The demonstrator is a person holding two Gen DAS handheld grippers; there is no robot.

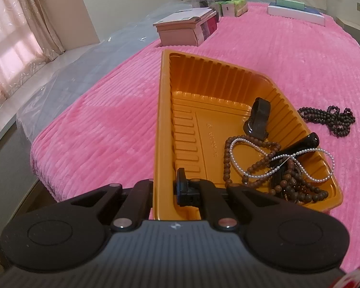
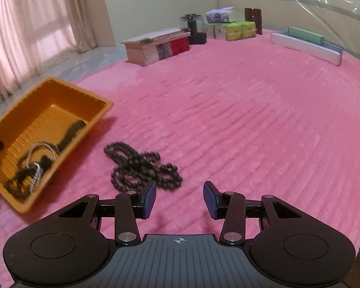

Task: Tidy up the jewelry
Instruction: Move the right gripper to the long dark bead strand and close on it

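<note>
An orange plastic tray (image 1: 165, 124) lies on the pink bedspread. In it are a brown bead string (image 1: 288, 180), a white pearl string (image 1: 237, 141), a black band (image 1: 259, 117) and a black handle-like piece (image 1: 300, 144). My left gripper (image 1: 165, 187) is shut on the tray's near wall, one finger inside and one outside. A dark bead necklace (image 1: 328, 120) lies on the spread right of the tray; it also shows in the right wrist view (image 2: 141, 168). My right gripper (image 2: 180, 201) is open and empty, just short of that necklace. The tray (image 2: 16, 187) sits at its left.
Boxes stand along the far side of the bed: a tan box (image 2: 153, 45), green and white tissue boxes (image 2: 232, 28), a dark jar (image 2: 194, 28) and long flat boxes (image 2: 304, 43). Curtains (image 2: 31, 28) hang at the left. The bed edge drops off left of the tray.
</note>
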